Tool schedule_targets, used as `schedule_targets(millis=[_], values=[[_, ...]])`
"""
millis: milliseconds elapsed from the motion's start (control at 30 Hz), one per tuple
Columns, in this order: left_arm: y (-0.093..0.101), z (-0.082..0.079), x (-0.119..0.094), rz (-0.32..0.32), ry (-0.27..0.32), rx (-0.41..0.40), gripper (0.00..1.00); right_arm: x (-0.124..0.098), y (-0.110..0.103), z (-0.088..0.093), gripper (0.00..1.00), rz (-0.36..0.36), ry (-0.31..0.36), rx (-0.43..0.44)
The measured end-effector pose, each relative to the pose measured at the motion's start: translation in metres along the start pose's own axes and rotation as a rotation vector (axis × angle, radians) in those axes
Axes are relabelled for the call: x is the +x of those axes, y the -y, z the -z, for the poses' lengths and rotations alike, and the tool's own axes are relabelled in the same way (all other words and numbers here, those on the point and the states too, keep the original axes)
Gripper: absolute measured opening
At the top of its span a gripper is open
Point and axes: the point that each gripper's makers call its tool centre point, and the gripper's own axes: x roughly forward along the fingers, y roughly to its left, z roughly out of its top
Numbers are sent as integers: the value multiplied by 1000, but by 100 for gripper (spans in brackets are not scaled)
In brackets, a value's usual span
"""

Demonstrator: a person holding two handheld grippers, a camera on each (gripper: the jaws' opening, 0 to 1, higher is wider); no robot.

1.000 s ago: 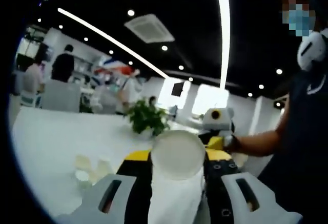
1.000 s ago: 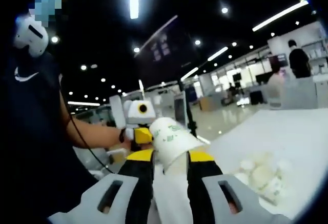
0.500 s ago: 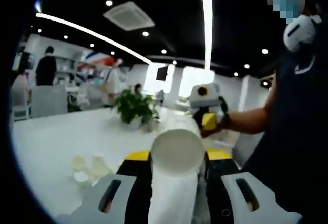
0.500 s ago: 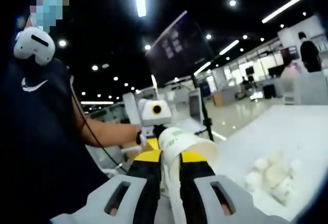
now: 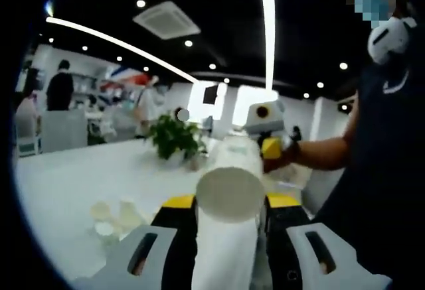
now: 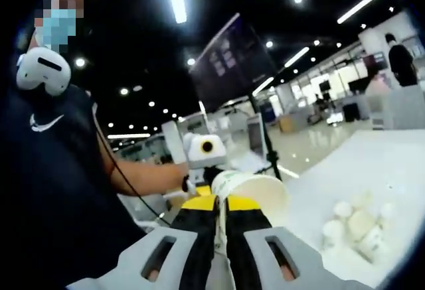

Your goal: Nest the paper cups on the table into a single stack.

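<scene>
My left gripper (image 5: 229,202) is shut on a white paper cup (image 5: 229,196) whose flat bottom faces the camera. Just beyond it, the right gripper (image 5: 264,152) comes in from the right with another white cup (image 5: 234,154). In the right gripper view, my right gripper (image 6: 221,204) has its jaws pinched close together on the wall of a white cup (image 6: 255,189) with green print, its open mouth tilted away. The left gripper (image 6: 207,170) sits right behind that cup, held by a hand. Several loose cups (image 5: 111,217) (image 6: 355,227) lie on the white table (image 5: 66,177).
A potted green plant (image 5: 174,141) stands on the table behind the cups. The person holding the grippers, in a dark shirt (image 5: 385,157), fills one side of each view. Other people and furniture stand far off in the hall.
The two held cups have come closer together, nearly end to end. My right gripper's jaws have narrowed on the cup's wall, and its cup has turned its mouth further away.
</scene>
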Motion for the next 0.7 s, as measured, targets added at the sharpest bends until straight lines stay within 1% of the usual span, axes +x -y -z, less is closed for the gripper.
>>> schedule_targets(millis=[67, 100, 133, 200, 233, 267, 300, 333, 400, 467, 500, 600, 700], values=[[-2, 0, 0, -10, -1, -1, 39, 1, 0, -1, 0, 5, -12, -11], [-4, 1, 0, -24, -8, -4, 42, 1, 3, -2, 0, 19, -20, -23], [-6, 1, 1, -34, -13, -10, 47, 1, 4, -2, 0, 22, -21, -24], [-9, 0, 1, -48, -4, -3, 53, -1, 7, -5, 0, 32, -19, -26], [-11, 0, 1, -62, -3, 2, 59, -2, 9, -8, 0, 41, -17, -30], [-16, 0, 1, -95, -10, 3, 66, -3, 10, -9, 0, 47, -19, -36], [-21, 1, 0, -121, -14, 1, 76, -3, 11, -10, 0, 56, -26, -43], [-29, 1, -2, -164, -19, -1, 83, -4, 13, -11, 0, 69, -43, -59], [-39, 3, -6, -214, -35, 25, 93, -5, 12, -14, 0, 72, -60, -72], [-48, 5, -11, -260, -50, 55, 97, -6, 14, -19, 0, 76, -76, -83], [-51, 7, -13, -278, -57, 56, 98, -7, 15, -20, 0, 80, -90, -94], [-56, 7, -19, -292, -61, 43, 98, -9, 18, -23, 0, 108, -161, -149], [-61, 5, -25, -322, -60, 58, 98, -8, 15, -25, 0, 101, -205, -160]])
